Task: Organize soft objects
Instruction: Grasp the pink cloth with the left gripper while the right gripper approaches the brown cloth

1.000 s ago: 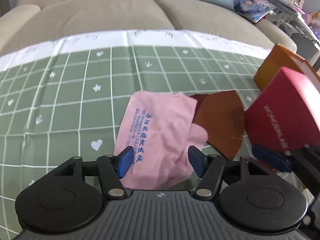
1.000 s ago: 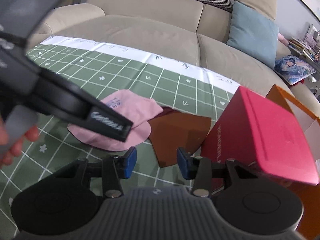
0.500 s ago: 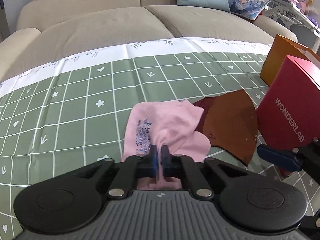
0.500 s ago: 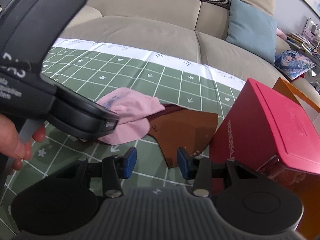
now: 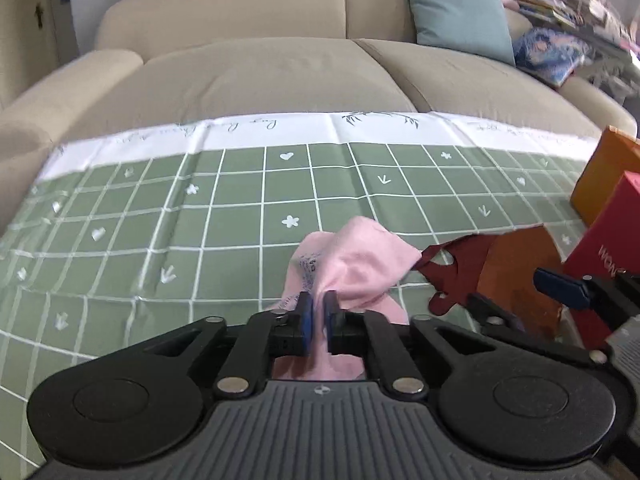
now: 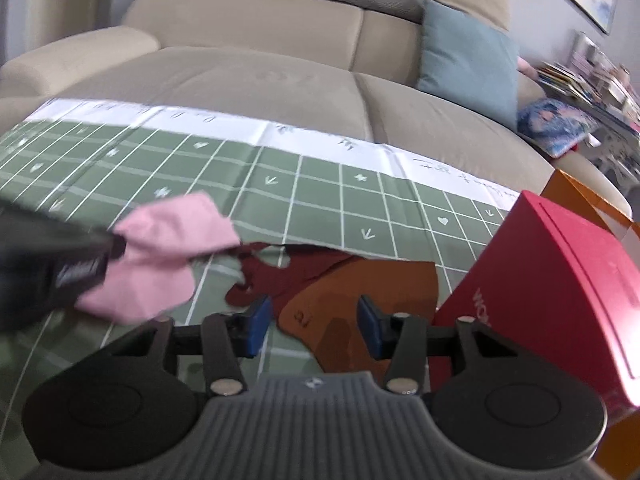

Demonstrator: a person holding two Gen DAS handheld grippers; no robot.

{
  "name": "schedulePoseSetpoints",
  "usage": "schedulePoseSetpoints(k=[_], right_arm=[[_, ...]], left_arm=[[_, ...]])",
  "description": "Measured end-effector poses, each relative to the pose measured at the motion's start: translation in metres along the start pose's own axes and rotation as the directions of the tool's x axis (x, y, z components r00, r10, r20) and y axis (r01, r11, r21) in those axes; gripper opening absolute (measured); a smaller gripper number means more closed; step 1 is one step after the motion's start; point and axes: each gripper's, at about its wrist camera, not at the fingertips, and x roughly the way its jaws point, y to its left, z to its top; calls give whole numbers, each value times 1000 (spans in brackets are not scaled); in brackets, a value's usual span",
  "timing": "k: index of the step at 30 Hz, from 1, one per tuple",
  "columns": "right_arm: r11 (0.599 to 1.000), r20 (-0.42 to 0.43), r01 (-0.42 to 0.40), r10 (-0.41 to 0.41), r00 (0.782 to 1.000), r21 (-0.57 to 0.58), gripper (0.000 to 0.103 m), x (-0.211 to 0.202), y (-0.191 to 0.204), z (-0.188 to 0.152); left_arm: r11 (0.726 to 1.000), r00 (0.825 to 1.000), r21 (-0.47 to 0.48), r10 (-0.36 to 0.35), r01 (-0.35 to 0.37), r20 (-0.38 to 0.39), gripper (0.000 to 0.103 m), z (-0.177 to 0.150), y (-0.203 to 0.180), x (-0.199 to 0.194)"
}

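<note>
**Left pinched pink cloth, right open**

Left hand-held gripper (image 5: 315, 316) pinched the pink cloth (image 5: 362, 266) at lower centre, jaws just eased slightly. Right hand-held gripper (image 6: 314, 326) stood wide, just opening, over the brown cloth (image 6: 360, 292) on the table (image 6: 320, 200), beside the red box (image 6: 560, 280).

We look down close along each hand's tongs toward the sofa (image 5: 280, 68); both views share the green checked cloth (image 6: 320, 200).
</note>
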Motion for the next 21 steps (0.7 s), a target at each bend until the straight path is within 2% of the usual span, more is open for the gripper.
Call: schedulePoseSetpoints(k=[1,2,5,8,13,15,18,20,21], right_arm=[[1000,5,6,-7,1000,23,65,2,-1,2],[999,13,8,-9,1000,49,69,4,-2,3],[998,5,26,-26,1000,65,71,12,-2,3],[997,-14,37,-36,999,73,71,22,-3,0],[993,1,12,-12,1000,122,67,23,-8,-5],[986,-1,-16,16,1000,163,67,24,-14,-7],[985,1,-39,39,999,167,64,23,-16,-8],[986,5,-53,53,999,158,58,22,-15,-9],[986,9,-59,59,998,153,51,21,-15,-9]], left_arm=[[1000,1000,-19,-7,7,5,36,0,2,1],[999,1000,-32,-18,18,13,46,-1,4,2],[998,999,-58,-33,35,41,52,-2,8,6],[995,997,-75,-64,66,32,52,-2,8,11],[995,997,-75,-69,70,14,52,-5,3,19],[994,997,-82,-70,71,15,48,-4,3,20],[994,998,-82,-70,70,12,42,-4,2,21],[995,998,-78,-60,61,10,33,-4,1,21],[996,998,-73,-55,55,9,30,-5,1,21]])
